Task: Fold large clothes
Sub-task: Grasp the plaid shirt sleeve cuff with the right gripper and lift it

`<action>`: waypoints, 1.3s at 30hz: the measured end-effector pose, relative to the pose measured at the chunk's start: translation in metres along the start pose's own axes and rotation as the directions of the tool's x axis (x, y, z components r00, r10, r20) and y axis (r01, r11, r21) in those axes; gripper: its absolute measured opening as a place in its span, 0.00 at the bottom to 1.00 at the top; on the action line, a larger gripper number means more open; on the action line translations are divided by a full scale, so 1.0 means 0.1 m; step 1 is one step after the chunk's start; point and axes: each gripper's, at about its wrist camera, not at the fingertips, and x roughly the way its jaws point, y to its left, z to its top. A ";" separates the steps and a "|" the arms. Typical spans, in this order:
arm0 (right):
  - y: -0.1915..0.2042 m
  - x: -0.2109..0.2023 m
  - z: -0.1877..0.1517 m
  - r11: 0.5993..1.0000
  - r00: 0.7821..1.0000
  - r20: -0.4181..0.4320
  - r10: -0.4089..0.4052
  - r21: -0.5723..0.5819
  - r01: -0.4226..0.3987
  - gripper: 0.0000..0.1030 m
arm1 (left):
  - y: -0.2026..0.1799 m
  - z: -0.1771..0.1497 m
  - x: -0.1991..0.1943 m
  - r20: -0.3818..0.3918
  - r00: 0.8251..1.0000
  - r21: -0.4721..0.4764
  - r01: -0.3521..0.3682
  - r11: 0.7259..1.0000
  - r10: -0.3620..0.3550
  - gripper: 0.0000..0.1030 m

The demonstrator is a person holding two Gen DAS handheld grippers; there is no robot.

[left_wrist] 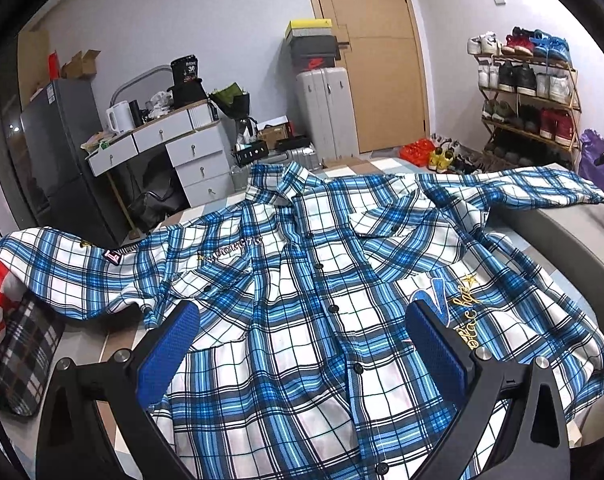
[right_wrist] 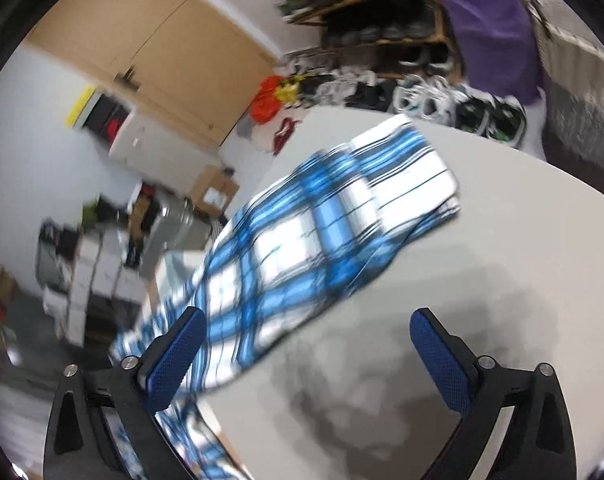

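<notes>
A blue-and-white plaid button-up shirt [left_wrist: 302, 280] lies spread front-up on a grey bed [left_wrist: 574, 232], collar toward 12 o'clock and hem toward 6 o'clock in the left wrist view. Its 2 sleeves reach out toward 9 o'clock and 2 o'clock; the one at 9 o'clock drapes over a dark checked pillow [left_wrist: 26, 352] at the bed's edge. Gold embroidery shows on the chest panel at about 4 o'clock from the collar.

The left gripper [left_wrist: 302, 336] hangs above the shirt's lower front, its blue-padded fingers [left_wrist: 170, 352] spread wide and holding nothing.

The right wrist view is blurred. There the right gripper [right_wrist: 306, 344] is likewise released, jaws wide apart, over bare grey bedding, with one shirt sleeve [right_wrist: 302, 248] running from its left finger at 7 o'clock up toward a cuff at 1 o'clock. Whether that finger touches the cloth cannot be told.

Beyond the bed stand a white drawer desk [left_wrist: 170, 148] at 10 o'clock, a wooden door [left_wrist: 374, 60] at 12 o'clock and a shoe rack [left_wrist: 530, 96] at 2 o'clock.
</notes>
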 end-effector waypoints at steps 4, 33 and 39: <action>-0.01 0.14 0.10 0.999 0.999 -0.010 -0.034 0.002 0.034 0.89 | -0.03 0.00 0.03 -0.015 1.000 0.010 0.004 1.000 -0.004 0.98; 1.71 -0.52 0.08 0.776 0.794 0.565 -0.224 -0.390 0.496 0.05 | 0.06 0.01 -0.06 0.009 1.000 -0.007 -0.003 1.000 0.003 0.98; 2.50 -0.82 -0.07 0.741 0.740 0.656 -0.151 -0.421 0.524 0.05 | 0.30 -0.01 -0.17 0.036 0.999 -0.034 -0.016 0.999 0.017 0.98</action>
